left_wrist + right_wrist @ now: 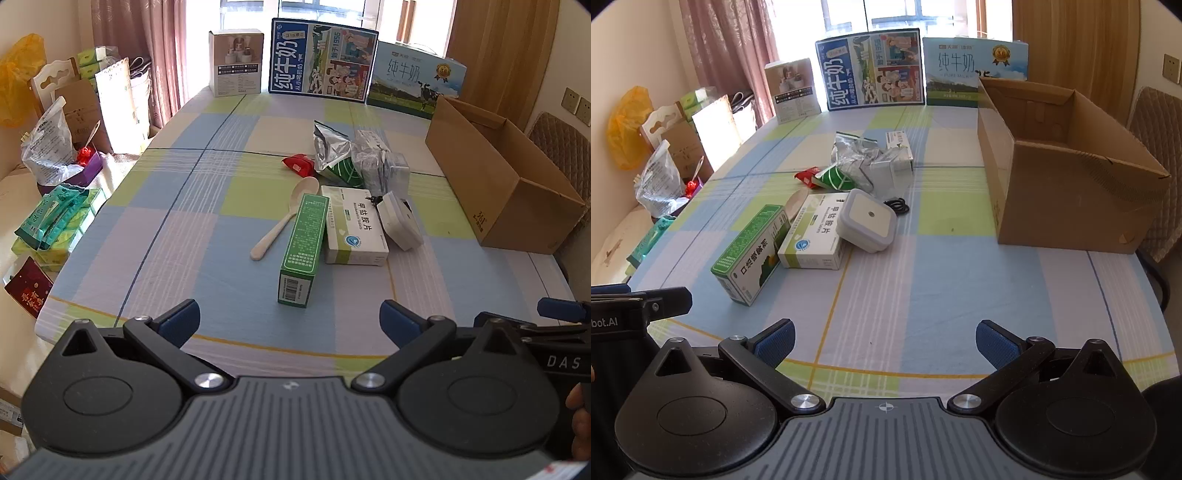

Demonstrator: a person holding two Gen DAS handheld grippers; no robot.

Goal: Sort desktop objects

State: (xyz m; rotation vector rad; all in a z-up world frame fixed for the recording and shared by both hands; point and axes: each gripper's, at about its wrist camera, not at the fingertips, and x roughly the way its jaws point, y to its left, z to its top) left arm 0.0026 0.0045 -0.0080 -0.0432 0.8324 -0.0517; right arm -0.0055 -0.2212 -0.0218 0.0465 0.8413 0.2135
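Observation:
A green medicine box (301, 247) (753, 254) lies on the checked tablecloth, with a white medicine box (352, 225) (816, 232) touching its right side. A white spoon (284, 221) rests left of them. A square white night light (400, 221) (868, 219) leans on the white box. Behind sit a foil bag (330, 151) (849, 155), a red packet (299, 162) (807, 176) and clear-wrapped items (380, 162). An open cardboard box (506, 173) (1067, 166) stands at the right. My left gripper (290, 321) and right gripper (884, 341) hover open near the front edge, both holding nothing.
Milk cartons (323, 59) (975, 70) and a small white box (236, 62) stand along the table's far edge (266, 96). Bags, tissue packs (55, 218) and cartons crowd the left side beyond the table. A chair (1160, 140) stands behind the cardboard box.

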